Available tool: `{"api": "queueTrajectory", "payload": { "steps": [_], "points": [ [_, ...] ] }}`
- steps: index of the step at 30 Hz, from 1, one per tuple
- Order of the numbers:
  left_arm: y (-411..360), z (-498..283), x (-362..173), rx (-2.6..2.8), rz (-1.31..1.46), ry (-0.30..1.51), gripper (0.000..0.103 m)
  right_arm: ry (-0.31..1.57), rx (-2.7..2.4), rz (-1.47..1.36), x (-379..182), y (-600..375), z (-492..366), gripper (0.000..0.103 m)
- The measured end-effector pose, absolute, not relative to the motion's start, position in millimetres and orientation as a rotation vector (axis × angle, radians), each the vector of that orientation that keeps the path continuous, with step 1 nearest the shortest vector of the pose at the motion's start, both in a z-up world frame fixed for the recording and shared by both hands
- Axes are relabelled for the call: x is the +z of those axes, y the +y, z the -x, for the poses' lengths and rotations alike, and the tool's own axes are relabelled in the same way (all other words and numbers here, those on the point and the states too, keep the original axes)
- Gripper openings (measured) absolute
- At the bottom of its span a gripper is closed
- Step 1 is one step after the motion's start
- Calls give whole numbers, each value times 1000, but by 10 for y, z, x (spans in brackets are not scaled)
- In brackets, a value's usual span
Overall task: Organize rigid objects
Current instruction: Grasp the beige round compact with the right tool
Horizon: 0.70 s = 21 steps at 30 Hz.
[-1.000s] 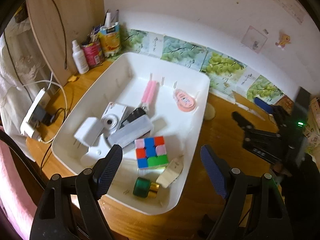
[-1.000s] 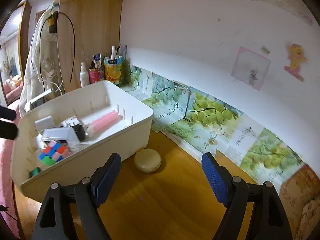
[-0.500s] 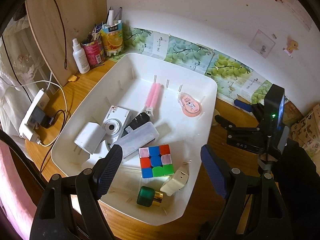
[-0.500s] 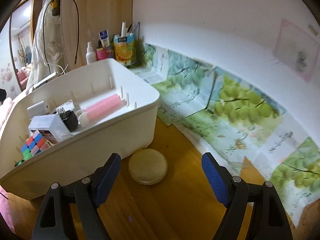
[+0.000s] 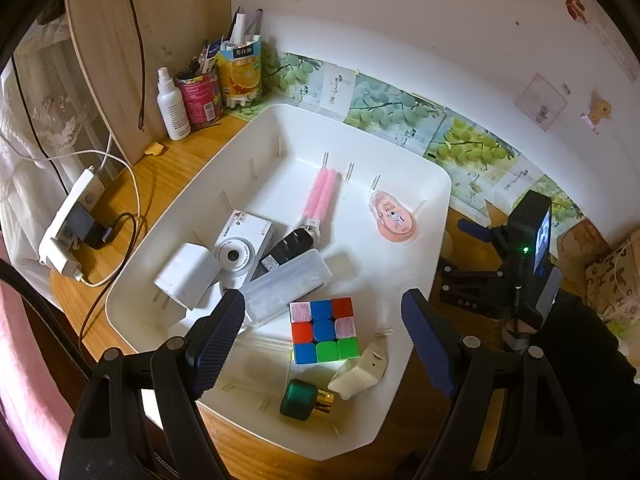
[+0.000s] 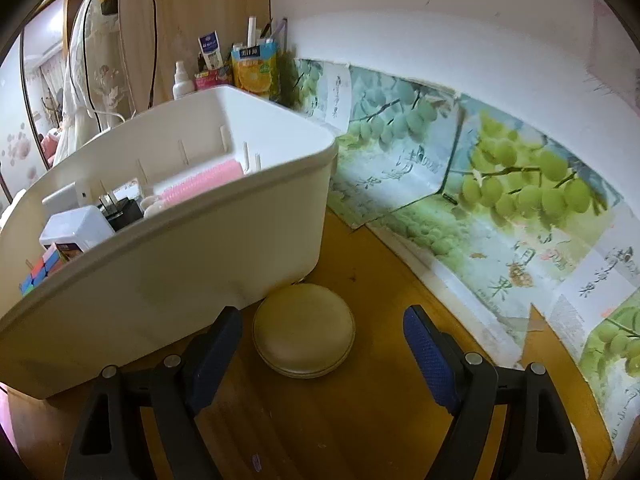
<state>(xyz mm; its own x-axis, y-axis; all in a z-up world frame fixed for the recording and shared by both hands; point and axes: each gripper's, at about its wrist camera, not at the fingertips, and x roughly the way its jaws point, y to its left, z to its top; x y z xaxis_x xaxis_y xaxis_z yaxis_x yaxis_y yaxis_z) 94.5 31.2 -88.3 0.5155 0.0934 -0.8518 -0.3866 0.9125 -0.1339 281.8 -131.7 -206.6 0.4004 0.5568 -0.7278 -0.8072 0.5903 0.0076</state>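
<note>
**A:** Right, your target is the round cream compact case (image 6: 304,330), lying flat on the wooden desk (image 6: 380,420) just beside the white bin (image 6: 180,264), at the bin's near corner toward the wall. It looks like the last loose piece; the Rubik's cube (image 5: 323,330), the pink tape dispenser (image 5: 394,218) and the pink rollers (image 5: 322,196) are already inside.

**B:** How do the jaws stand?

**A:** Your right gripper (image 6: 322,344) is wide open and holds nothing; the case sits just ahead of the gap, a little toward the left finger. Your left gripper (image 5: 322,334) is equally wide, empty, hovering above the bin near the cube.

**B:** Which way does the case point?

**A:** It's a disc, so it has no long axis across the desk; its short axis stands upright, with the flat lid up. A seam runs round the rim. Any approach angle works, I'd judge.

**B:** So how do you want the grasp?

**A:** Shift slightly left to centre the disc, and watch that your left finger doesn't catch the bin wall. Lower until the pads flank the rim at the seam, then close across the full width. The edge is curved and smooth, so an off-centre pinch may squirt it out.
</note>
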Motion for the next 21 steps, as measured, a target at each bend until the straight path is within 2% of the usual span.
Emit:
{"api": "queueTrajectory", "payload": {
  "steps": [5, 8, 18, 21],
  "points": [
    [327, -992, -882, 291, 343, 977, 83, 777, 920, 392, -2109, -1248, -2840, 83],
    [307, -1037, -891, 285, 345, 978, 83, 803, 936, 406, -2153, -1210, -2856, 74],
    [182, -1167, -924, 241, 351, 991, 83, 811, 939, 438, -2200, -1163, -2836, 74],
    [134, -1192, -905, 221, 349, 988, 83, 806, 952, 440, -2196, -1167, -2828, 67]
  ]
}}
